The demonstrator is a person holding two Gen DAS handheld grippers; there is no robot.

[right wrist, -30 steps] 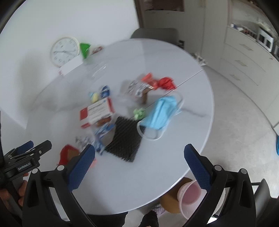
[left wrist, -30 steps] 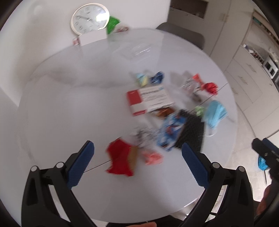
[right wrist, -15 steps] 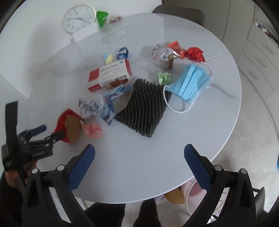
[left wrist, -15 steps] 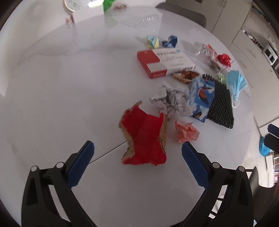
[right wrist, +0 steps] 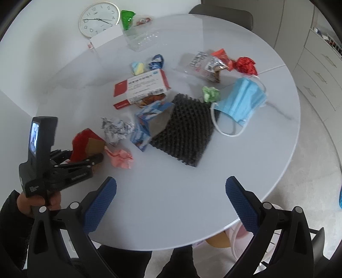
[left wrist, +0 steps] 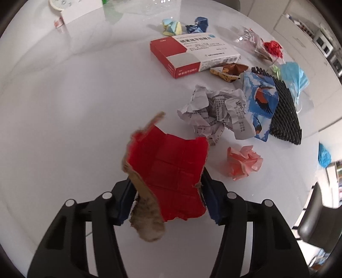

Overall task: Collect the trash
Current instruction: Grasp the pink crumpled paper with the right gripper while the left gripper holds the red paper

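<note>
My left gripper (left wrist: 168, 192) is shut on a torn red cardboard piece (left wrist: 168, 171), which also shows in the right wrist view (right wrist: 85, 143) at the table's left. Beside it lie a pink paper ball (left wrist: 243, 162), a crumpled printed paper (left wrist: 215, 115), a blue bird-print box (left wrist: 260, 102), a black foam sheet (right wrist: 183, 130), a red-and-white medicine box (left wrist: 192, 53) and a blue face mask (right wrist: 241, 102). My right gripper (right wrist: 171, 203) is open and empty above the table's near edge.
The round white table (right wrist: 162, 203) also carries a green paper ball (right wrist: 210, 93), red foil (right wrist: 245, 64), clear wrappers (right wrist: 205, 64) and small blue and yellow wads (right wrist: 147, 64). A clock (right wrist: 98, 19) leans at the back. A bin (right wrist: 235, 237) stands under the near edge.
My left gripper moved down onto the red cardboard and shut on it. My right gripper moved closer over the table and stayed open.
</note>
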